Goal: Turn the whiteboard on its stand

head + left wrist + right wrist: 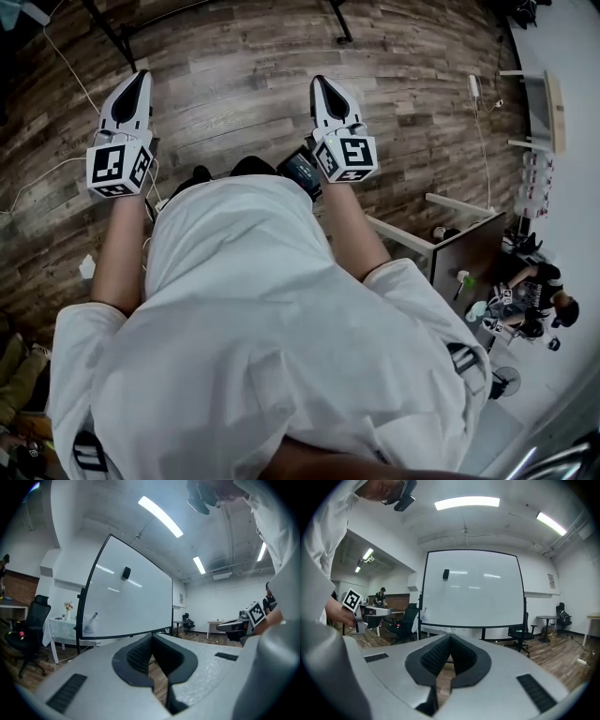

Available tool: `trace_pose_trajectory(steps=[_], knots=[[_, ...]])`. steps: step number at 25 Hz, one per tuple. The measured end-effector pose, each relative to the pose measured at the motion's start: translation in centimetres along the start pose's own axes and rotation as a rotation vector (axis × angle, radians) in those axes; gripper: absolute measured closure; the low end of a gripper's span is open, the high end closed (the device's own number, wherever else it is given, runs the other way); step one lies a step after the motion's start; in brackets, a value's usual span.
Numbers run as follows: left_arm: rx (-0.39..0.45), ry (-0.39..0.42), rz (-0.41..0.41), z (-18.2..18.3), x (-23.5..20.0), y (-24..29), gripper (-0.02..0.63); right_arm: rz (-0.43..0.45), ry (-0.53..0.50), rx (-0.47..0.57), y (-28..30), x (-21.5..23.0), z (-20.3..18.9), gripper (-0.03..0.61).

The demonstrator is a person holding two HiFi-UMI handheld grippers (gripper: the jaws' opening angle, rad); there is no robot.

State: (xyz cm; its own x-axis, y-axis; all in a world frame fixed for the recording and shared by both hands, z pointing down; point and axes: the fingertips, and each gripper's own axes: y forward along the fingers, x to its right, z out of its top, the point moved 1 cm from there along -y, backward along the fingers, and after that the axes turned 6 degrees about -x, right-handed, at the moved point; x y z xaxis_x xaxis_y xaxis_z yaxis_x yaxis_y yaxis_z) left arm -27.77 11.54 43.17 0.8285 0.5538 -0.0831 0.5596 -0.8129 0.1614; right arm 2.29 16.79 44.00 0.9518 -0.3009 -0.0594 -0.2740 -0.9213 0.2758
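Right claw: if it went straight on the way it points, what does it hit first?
Most likely the whiteboard, near its lower edge. The shut, empty right claw faces it almost square, and the right gripper view shows nothing between them. Depth is unclear, but the board looks some way off.

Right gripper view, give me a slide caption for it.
Shut, empty right gripper faces the freestanding whiteboard across a wood floor.

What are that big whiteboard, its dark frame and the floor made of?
Whiteboard: probably a glossy white coated panel; ceiling lights mirror in it. Frame: thin, black, likely painted metal. Floor: matte wood-look planks; grain and seams show, real wood or laminate unclear.
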Motion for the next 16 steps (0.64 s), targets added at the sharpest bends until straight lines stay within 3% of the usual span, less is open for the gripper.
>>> trace_pose_trajectory(steps=[5,10,16], knots=[[0.013,0.001,-0.009,1.0,1.7,1.0,0.607,-0.004,0.003,-0.029,0.5,1.9,-1.3,0.580],[-0.008,-0.010,-0.021,0.6,4.8,2.2,0.609,0.011,-0.025,0.011,-1.5,3.4,0.1,0.580],[0.009,-0.006,-0.066,1.6,9.6,3.8,0.609,-0.016,0.018,-0.041,-3.8,7.5,-3.0,0.580]])
